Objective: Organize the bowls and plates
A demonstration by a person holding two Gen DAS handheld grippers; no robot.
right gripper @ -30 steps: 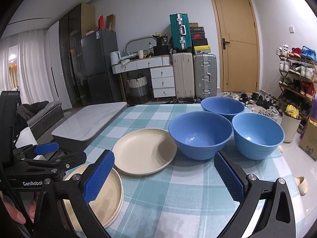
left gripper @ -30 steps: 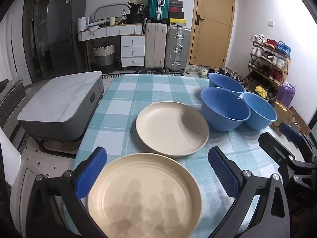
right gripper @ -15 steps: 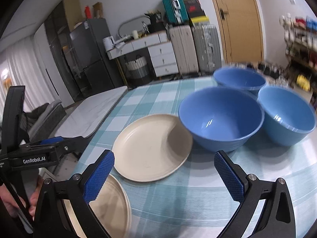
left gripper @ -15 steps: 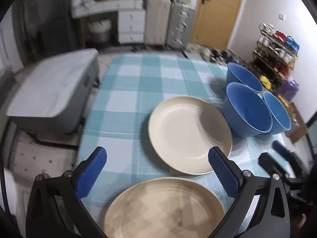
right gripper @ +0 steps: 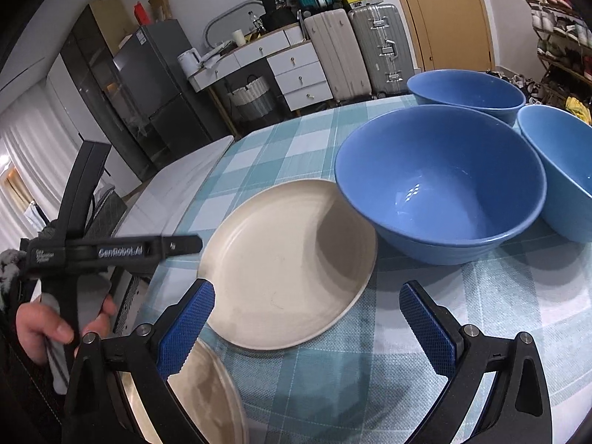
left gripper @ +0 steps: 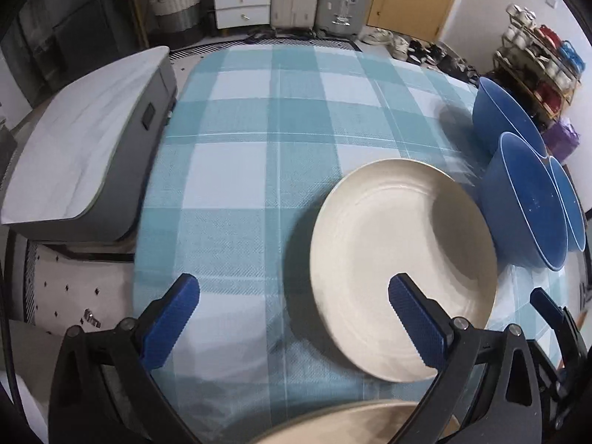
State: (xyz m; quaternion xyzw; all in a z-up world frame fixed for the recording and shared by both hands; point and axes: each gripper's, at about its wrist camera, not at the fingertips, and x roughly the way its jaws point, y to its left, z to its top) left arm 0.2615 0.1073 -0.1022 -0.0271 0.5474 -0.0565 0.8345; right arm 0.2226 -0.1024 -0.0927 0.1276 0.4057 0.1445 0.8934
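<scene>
Two cream plates lie on the checked tablecloth. The far plate sits ahead of both grippers. Only the rim of the near plate shows at the bottom of each view. Three blue bowls stand close together to the right of the far plate: the nearest bowl, a back bowl and a right-hand bowl. My left gripper hangs open above the cloth, its right finger over the far plate. My right gripper is open over that plate's near edge, holding nothing.
A grey-topped low table stands just off the left edge of the dining table. A hand holds the left tool's black frame. Suitcases, drawers and a shoe rack line the far wall.
The left gripper has tipped downward and moved forward, so the near plate slid to the view's bottom edge. The right gripper has come closer to the far plate and nearest bowl. Both stay open.
</scene>
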